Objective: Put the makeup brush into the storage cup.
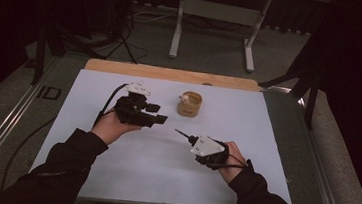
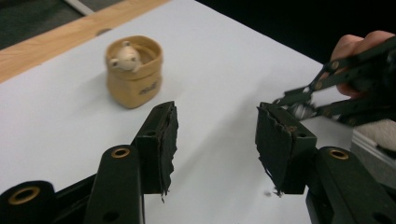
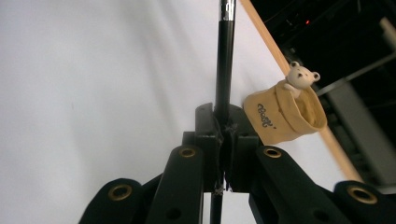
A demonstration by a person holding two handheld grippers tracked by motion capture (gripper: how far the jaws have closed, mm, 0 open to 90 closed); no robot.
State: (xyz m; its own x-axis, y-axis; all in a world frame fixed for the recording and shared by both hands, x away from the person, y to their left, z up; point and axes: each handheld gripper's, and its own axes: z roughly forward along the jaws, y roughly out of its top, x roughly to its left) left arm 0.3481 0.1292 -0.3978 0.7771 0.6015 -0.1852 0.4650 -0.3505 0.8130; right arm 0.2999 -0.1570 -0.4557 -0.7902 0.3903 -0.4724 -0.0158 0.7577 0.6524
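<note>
A small tan fabric pouch [image 1: 189, 104] with a pale toy bear [image 3: 301, 75] peeking from its mouth stands upright on the white table top [image 1: 112, 166]. My right gripper [image 1: 193, 140] is shut on a thin black pen [image 3: 224, 60], which sticks forward past the jaws toward the pouch [image 3: 285, 114]. Its tip [image 1: 181, 132] hovers short of the pouch. My left gripper [image 1: 156, 114] is held left of the pouch, open, with nothing between its torn black pads [image 2: 168, 140]. In the left gripper view the pouch [image 2: 134, 74] sits ahead to the left and the right gripper [image 2: 299, 100] comes in from the right.
A strip of wooden board [image 1: 171, 74] runs along the table's far edge. Behind it stand a white desk frame [image 1: 218, 10] and dark tripod legs [image 1: 120, 36] on the floor. Metal rails [image 1: 0, 130] flank the table's sides.
</note>
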